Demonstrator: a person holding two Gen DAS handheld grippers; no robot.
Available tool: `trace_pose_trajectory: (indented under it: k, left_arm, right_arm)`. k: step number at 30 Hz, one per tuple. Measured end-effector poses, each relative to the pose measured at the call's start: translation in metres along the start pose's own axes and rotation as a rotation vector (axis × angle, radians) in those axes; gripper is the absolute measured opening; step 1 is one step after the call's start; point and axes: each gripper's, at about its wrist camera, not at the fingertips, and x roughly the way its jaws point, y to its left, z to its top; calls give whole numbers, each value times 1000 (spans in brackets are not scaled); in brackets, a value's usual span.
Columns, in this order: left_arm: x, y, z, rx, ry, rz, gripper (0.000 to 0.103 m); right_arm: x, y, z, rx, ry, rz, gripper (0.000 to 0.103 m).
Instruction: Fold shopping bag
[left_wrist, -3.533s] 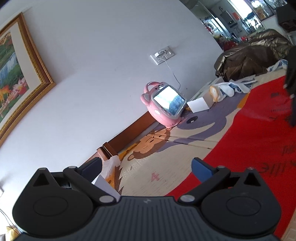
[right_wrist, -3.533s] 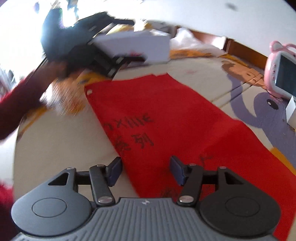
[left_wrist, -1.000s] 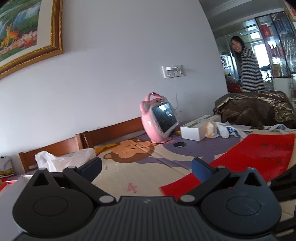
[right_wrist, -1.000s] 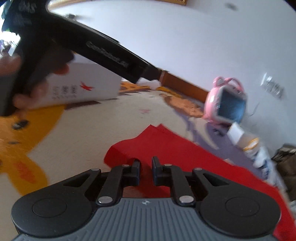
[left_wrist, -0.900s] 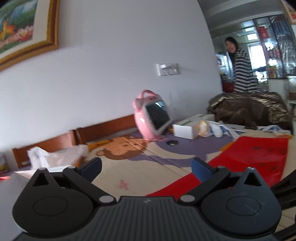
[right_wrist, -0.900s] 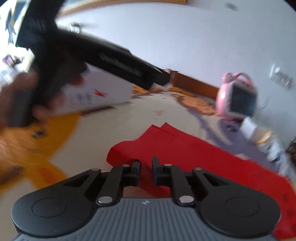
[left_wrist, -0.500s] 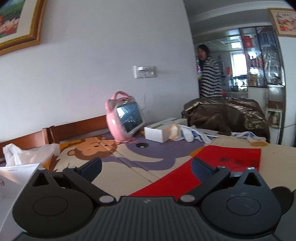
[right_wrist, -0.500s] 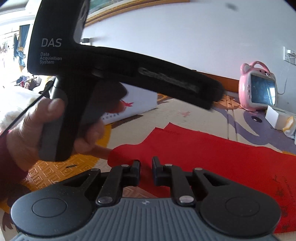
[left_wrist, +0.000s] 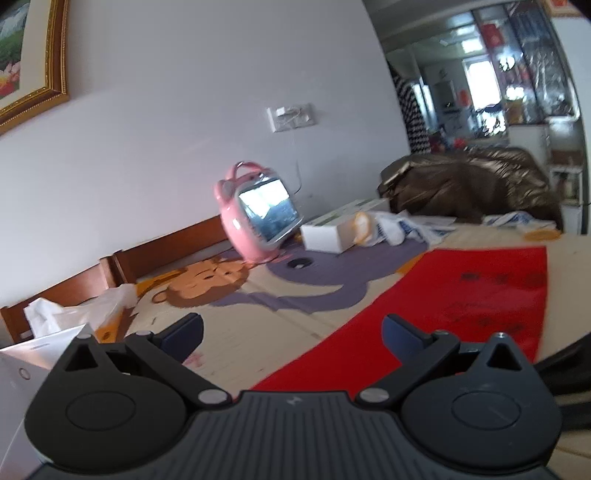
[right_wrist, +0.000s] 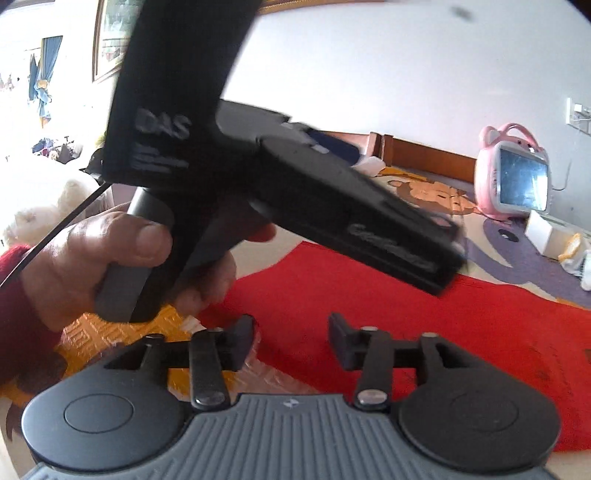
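Right wrist view: left gripper's black body (right_wrist: 280, 192), gripped by a hand (right_wrist: 122, 254), blocks the 10 o'clock area. Pink toy screen (right_wrist: 513, 173) stands at 2 o'clock. Red shopping bag (right_wrist: 388, 306) lies flat, long axis toward 3 o'clock. Right gripper (right_wrist: 291, 341) is opening above it; left gripper (left_wrist: 291, 334) is spread, empty.

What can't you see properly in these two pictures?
- Red bag: in the right wrist view its near edge is hidden behind the right tongs, whose jaws are opening; the left hand and its black device cover the far corner.
- Black print on the bag: left wrist view, too blurred to read.
- Striped person: left wrist view, mostly hidden by the wall.
- Framed picture: cut off by the edge.
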Motion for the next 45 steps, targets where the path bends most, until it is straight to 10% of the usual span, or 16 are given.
trace_pose_trajectory:
  k: [5,10,18,24,35,45]
  left_arm:
    - [3,-8,-4,60,21,4,102]
    - [3,-19,-6,116,17,6,102]
    - [4,-26,-8,144,15,-11,102]
    - [-15,-33,-7,157,-44,-171,102]
    - [-43,-86,-12,308,-43,-529,102]
    - [-69,-104,-27,416,12,-817,102]
  right_arm:
    - [-30,-49,-17,191,-36,-13,57]
    - [-56,-77,-36,330,-153,-17,83]
    - [-64,-89,-44,429,-179,80,83]
    - [-72,-88,-27,262,-63,-262,84]
    - [-66,-106,-30,94,87,-526,94]
    - [-50,-86,-27,-28,112,-298,94]
